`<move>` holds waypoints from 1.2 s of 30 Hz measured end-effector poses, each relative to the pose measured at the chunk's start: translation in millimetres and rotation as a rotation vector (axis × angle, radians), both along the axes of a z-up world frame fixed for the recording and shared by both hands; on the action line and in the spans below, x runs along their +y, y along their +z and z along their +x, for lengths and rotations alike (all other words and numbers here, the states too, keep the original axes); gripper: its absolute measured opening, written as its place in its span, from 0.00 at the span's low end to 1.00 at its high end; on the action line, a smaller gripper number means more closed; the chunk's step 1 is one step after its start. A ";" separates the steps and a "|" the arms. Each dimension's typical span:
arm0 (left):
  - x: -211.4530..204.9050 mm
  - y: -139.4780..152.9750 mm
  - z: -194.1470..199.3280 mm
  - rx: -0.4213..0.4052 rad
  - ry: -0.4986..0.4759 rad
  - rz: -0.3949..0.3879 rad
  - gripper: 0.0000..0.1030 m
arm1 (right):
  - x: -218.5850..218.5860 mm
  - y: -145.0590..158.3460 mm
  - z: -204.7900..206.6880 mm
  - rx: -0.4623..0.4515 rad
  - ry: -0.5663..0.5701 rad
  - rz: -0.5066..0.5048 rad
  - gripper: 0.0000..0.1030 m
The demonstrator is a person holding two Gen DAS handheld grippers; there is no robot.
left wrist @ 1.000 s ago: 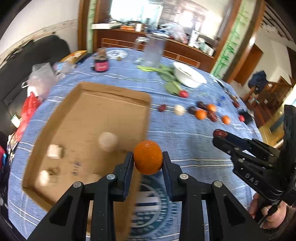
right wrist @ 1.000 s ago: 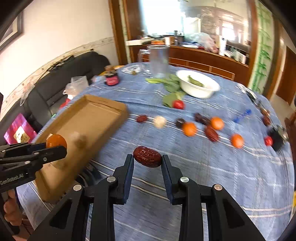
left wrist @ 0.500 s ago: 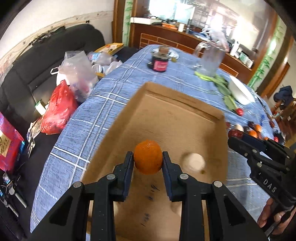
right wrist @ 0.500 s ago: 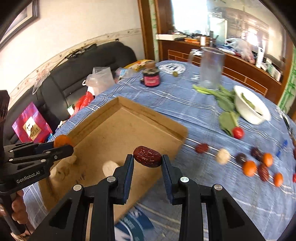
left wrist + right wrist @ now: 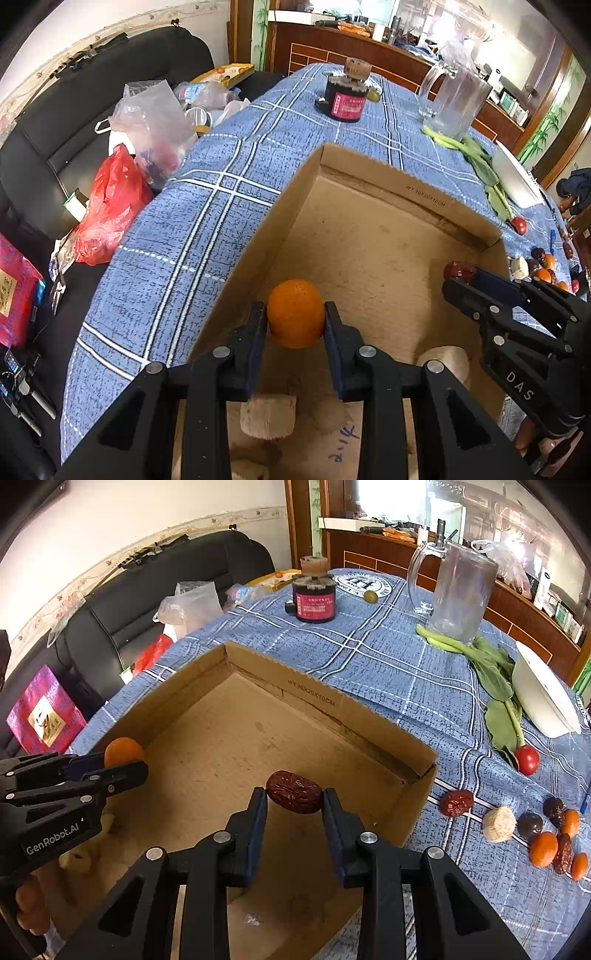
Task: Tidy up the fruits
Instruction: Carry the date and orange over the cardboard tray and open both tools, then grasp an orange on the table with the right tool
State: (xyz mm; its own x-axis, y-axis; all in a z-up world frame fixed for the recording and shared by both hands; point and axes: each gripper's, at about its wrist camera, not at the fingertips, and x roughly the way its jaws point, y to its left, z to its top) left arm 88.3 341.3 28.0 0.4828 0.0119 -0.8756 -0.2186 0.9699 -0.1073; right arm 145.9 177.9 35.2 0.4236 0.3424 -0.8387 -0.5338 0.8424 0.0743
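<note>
Left wrist view: the left gripper (image 5: 295,319) is clamping an orange (image 5: 295,313) over the cardboard box (image 5: 373,240)

Right wrist view: the right gripper (image 5: 294,800) is pinching a red date (image 5: 294,791) above the same box; both are likely needing lowering, then release

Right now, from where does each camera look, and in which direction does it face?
Left wrist: sits on the left gripper, looking along its fingers into the cardboard box; its fingers clamp an orange, and the right gripper enters from the right.
Right wrist: sits on the right gripper, looking over the same box toward the glass jug; its fingers clamp a red date, and the left gripper enters from the left.
Shared: the box, both fruits, the dark jar.
</note>
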 end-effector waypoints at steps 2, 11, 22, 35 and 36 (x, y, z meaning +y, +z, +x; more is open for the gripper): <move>0.4 -3.5 2.1 0.007 -0.001 0.007 0.29 | 1.9 -3.3 2.1 0.005 0.001 0.000 0.32; -1.8 -5.2 5.5 0.025 0.000 0.040 0.30 | 4.5 -12.4 4.8 0.031 0.011 -0.016 0.33; 0.6 11.7 -21.4 -0.011 0.013 0.062 0.46 | -9.6 9.4 -11.1 -0.006 -0.027 -0.024 0.45; -41.4 60.4 -63.5 -0.160 -0.002 0.051 0.74 | -99.5 49.0 -83.1 -0.056 -0.203 0.003 0.78; -49.7 60.9 -64.7 -0.161 -0.016 0.041 0.75 | -110.6 48.4 -86.7 -0.050 -0.220 0.009 0.78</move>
